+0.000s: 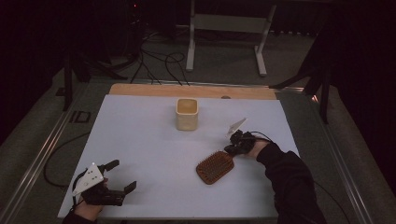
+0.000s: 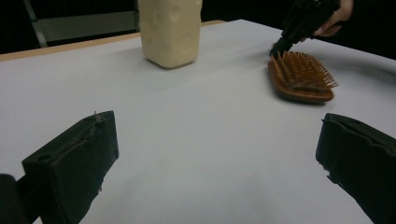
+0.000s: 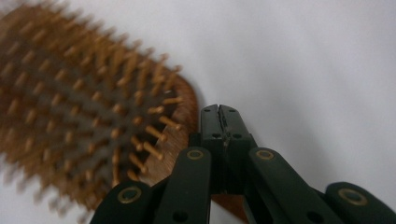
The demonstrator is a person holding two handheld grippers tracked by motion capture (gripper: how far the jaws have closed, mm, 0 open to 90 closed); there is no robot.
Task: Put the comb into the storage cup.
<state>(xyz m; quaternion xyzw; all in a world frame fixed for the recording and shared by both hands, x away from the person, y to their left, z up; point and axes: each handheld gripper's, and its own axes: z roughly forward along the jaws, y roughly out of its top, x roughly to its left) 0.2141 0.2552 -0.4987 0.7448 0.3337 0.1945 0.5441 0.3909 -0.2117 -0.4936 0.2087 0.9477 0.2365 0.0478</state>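
A brown wooden hairbrush (image 1: 215, 167) lies bristles up on the white sheet, right of centre. My right gripper (image 1: 232, 149) sits at the brush's handle end with its jaws pressed together. In the right gripper view the shut tips (image 3: 219, 112) rest just past the brush head (image 3: 93, 116), and the handle runs underneath them. Nothing shows between the tips. My left gripper (image 1: 123, 175) rests at the front left corner, jaws wide apart and empty. In the left gripper view it (image 2: 217, 121) looks toward the brush (image 2: 301, 74) and the right gripper (image 2: 280, 46).
A cream, square-sided cup (image 1: 187, 113) stands upright near the back middle of the white sheet (image 1: 140, 140), seen also as the cream cup (image 2: 170, 30). A wooden table edge (image 1: 187, 90) runs behind it. Cables and a white frame (image 1: 191, 42) lie on the floor beyond.
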